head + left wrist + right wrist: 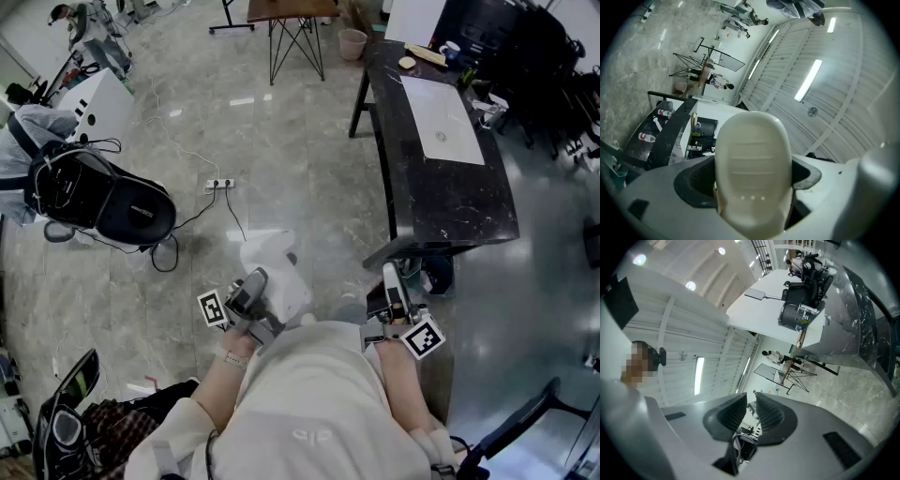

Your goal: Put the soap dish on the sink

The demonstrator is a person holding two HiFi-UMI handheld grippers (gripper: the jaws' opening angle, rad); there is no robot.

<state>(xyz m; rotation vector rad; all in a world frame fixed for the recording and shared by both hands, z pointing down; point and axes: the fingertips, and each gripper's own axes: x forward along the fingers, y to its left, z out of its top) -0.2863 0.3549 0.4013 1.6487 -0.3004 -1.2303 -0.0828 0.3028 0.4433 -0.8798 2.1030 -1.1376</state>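
Note:
The soap dish [275, 262] is a cream oval shell, and my left gripper [265, 284] is shut on it, low in the head view just ahead of the person's body. In the left gripper view the soap dish [752, 164] fills the middle between the two dark pads and tilts upward. My right gripper [390, 281] is shut with nothing in it, close to the near end of the black marble counter [469, 202]. Its pads [733, 413] stand almost together in the right gripper view. The white sink [441, 117] lies set into that counter, well beyond both grippers.
A black bag [103, 202] with cables and a power strip [220, 185] lie on the tiled floor to the left. A wooden table on wire legs [292, 28] and a pink bin [352, 42] stand at the back. Small items sit at the counter's far end.

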